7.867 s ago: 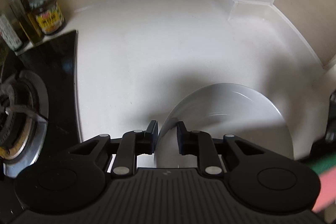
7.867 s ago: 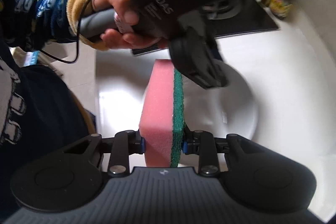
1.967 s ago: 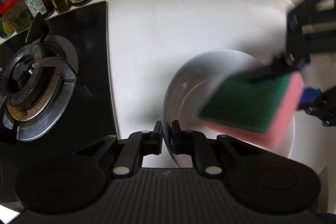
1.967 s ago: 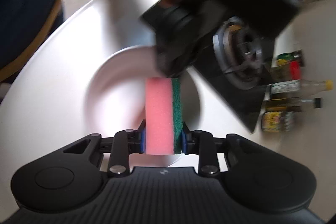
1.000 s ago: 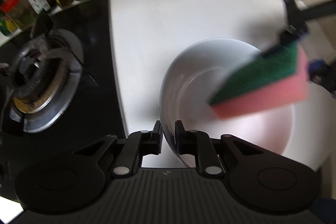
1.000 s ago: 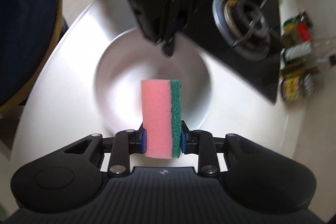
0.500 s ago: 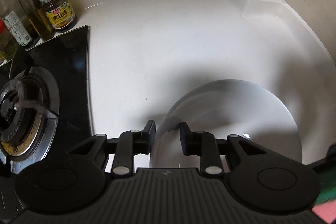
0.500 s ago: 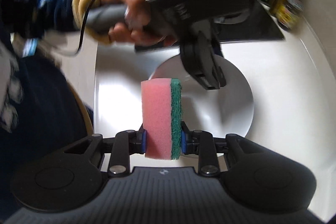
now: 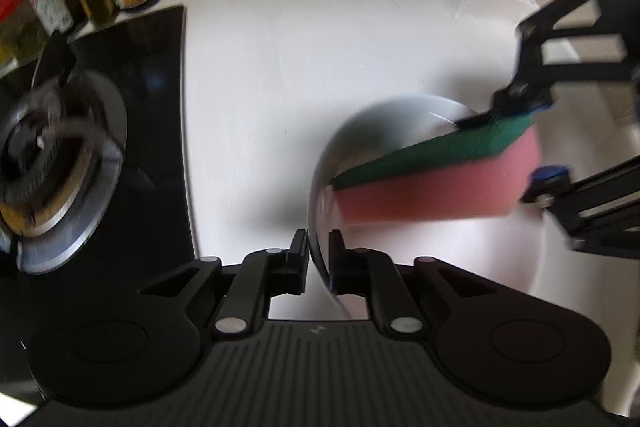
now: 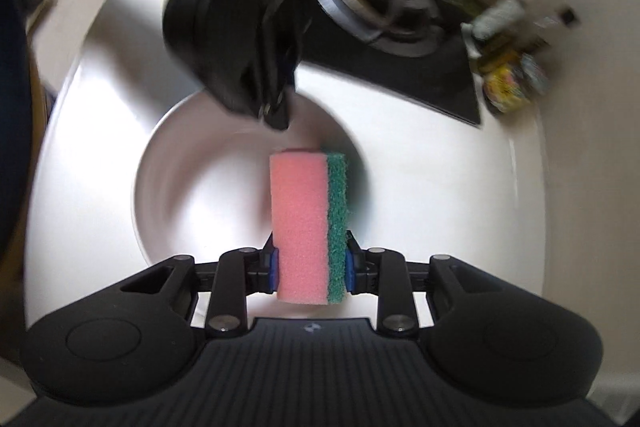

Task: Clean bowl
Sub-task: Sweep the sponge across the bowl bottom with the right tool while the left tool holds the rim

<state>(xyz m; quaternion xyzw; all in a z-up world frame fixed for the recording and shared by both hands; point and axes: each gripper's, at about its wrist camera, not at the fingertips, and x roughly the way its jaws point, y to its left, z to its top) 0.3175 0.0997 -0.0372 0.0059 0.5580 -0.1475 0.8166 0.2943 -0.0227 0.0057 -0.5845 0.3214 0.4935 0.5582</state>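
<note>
White bowl (image 9: 440,267) rim pinched, left gripper (image 9: 319,255) | sponge (image 10: 308,227) inside, right gripper (image 10: 310,267)

your left gripper (image 9: 319,259) sat on the near rim of the round white bowl (image 9: 384,119); the pink-and-green sponge (image 9: 436,179) lay inside it, the black gas hob (image 9: 132,131) to its left.

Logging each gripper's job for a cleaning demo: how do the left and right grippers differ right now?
The left gripper pinches the thin rim of the white bowl, jaws nearly together; the right gripper clamps a thick sponge, jaws wider. The left sits at the bowl's edge; the right reaches over its inside. Both are shut on something.
</note>
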